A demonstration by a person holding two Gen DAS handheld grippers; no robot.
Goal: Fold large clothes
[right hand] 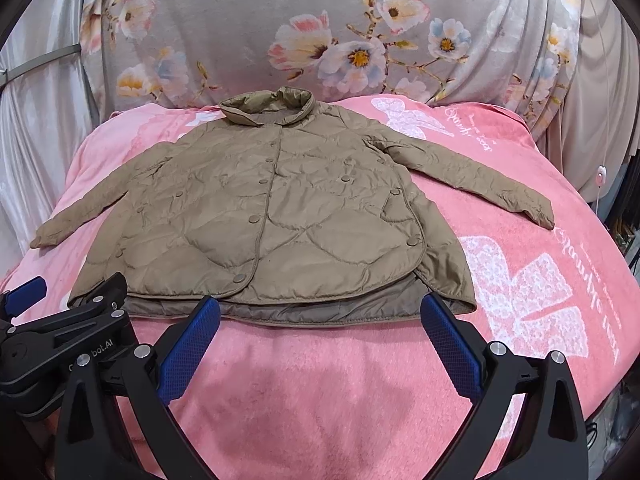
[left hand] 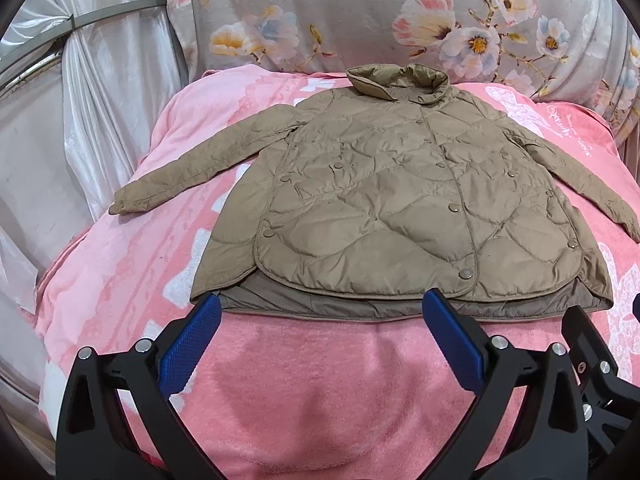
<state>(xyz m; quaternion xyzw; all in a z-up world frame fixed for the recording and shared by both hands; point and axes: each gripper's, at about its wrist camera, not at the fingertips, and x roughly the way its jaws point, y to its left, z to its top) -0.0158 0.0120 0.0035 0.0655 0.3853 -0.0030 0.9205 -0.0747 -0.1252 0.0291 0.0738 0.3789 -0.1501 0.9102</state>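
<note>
A tan quilted jacket [left hand: 380,200] lies flat, front up and buttoned, on a pink blanket [left hand: 312,392], collar at the far side and both sleeves spread outward. It also shows in the right wrist view [right hand: 260,220]. My left gripper [left hand: 322,304] is open and empty, its blue pads just short of the jacket's near hem. My right gripper [right hand: 320,306] is open and empty at the same hem, further right. The left gripper's body [right hand: 60,320] shows at the left in the right wrist view.
A grey floral cloth [left hand: 360,12] rises behind the bed. Shiny white curtains [left hand: 100,92] hang at the left. The pink blanket [right hand: 540,280] has white butterfly prints and drops away at the right, where cables and clutter [right hand: 624,232] stand.
</note>
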